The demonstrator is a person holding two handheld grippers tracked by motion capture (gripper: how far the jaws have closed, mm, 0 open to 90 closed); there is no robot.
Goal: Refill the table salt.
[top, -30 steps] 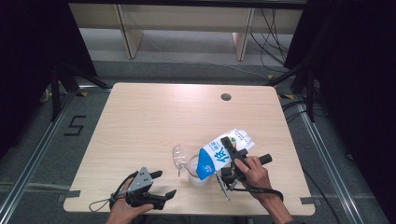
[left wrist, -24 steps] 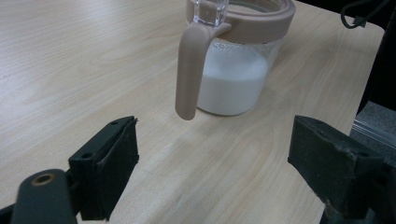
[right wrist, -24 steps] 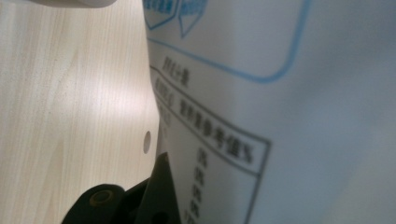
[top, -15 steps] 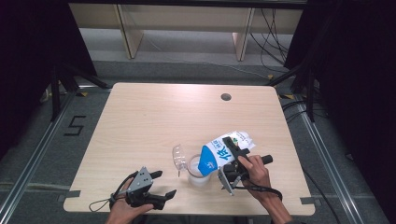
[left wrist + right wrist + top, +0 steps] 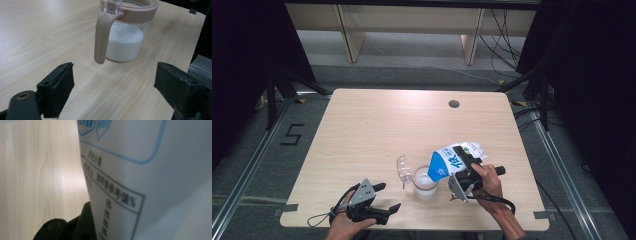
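A blue and white milk carton [image 5: 448, 164] is tilted with its spout over a clear jug [image 5: 426, 184] that holds white milk near the table's front. My right gripper [image 5: 464, 161] is shut on the carton, whose printed side [image 5: 150, 177] sits very close in the right gripper view. The jug [image 5: 126, 41] has a beige rim and a hanging beige handle [image 5: 102, 40], and its clear lid [image 5: 403, 169] stands open to the left. My left gripper [image 5: 383, 199] rests open near the front edge, its pads [image 5: 58, 87] wide apart and short of the jug.
The light wooden table [image 5: 377, 130] has a round cable hole [image 5: 454, 104] at its far right. Shelving legs [image 5: 347, 37] stand on the floor beyond the table. A floor marking "5" [image 5: 292, 134] lies to the left.
The carton has tipped slightly further down over the jug with the right gripper. The left gripper has stayed where it was.
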